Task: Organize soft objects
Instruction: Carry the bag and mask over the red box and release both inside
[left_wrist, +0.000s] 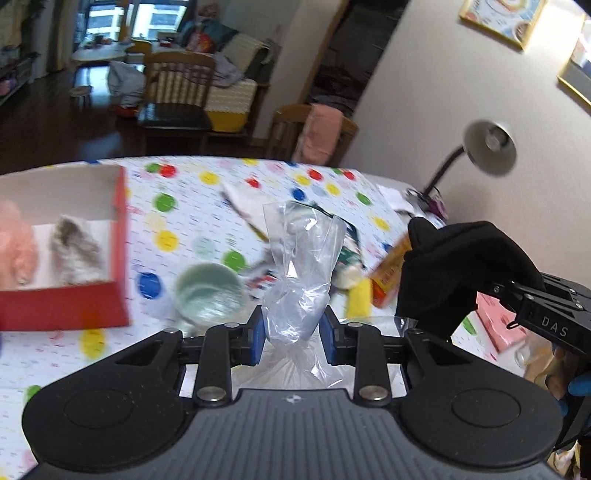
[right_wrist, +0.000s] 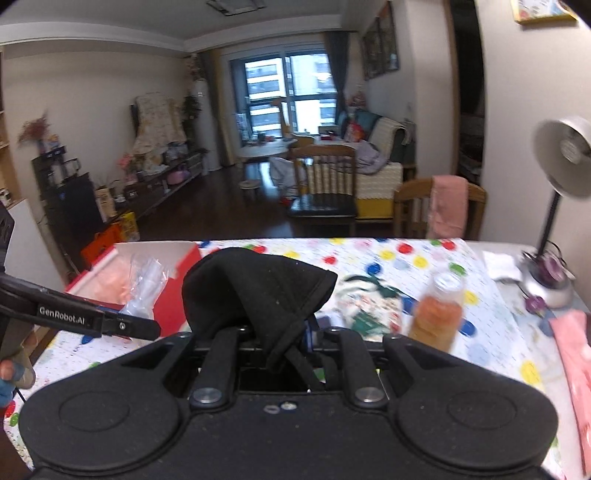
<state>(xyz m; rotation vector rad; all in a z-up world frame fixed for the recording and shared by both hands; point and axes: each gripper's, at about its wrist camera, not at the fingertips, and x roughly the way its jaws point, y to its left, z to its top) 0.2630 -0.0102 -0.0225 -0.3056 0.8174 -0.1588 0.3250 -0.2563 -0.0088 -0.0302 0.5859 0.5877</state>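
My left gripper (left_wrist: 294, 334) is shut on a clear plastic bag (left_wrist: 301, 266) that stands up between its blue pads above the dotted tablecloth. My right gripper (right_wrist: 280, 332) is shut on a black cloth (right_wrist: 255, 291) that drapes over its fingers; the cloth also shows in the left wrist view (left_wrist: 458, 269). A red box (left_wrist: 114, 236) with a white inside sits at the left and holds a pink fluffy thing (left_wrist: 14, 247) and a grey furry thing (left_wrist: 75, 251). The box also shows in the right wrist view (right_wrist: 173, 295), with the bag (right_wrist: 144, 291) in front of it.
On the table are a pale green cup (left_wrist: 208, 295), a yellow sponge (left_wrist: 360, 302), a patterned cloth (right_wrist: 373, 302), an orange drink bottle (right_wrist: 437, 310), a pink item (right_wrist: 572, 343) and a desk lamp (right_wrist: 554, 206). Wooden chairs (right_wrist: 325, 184) stand beyond the far edge.
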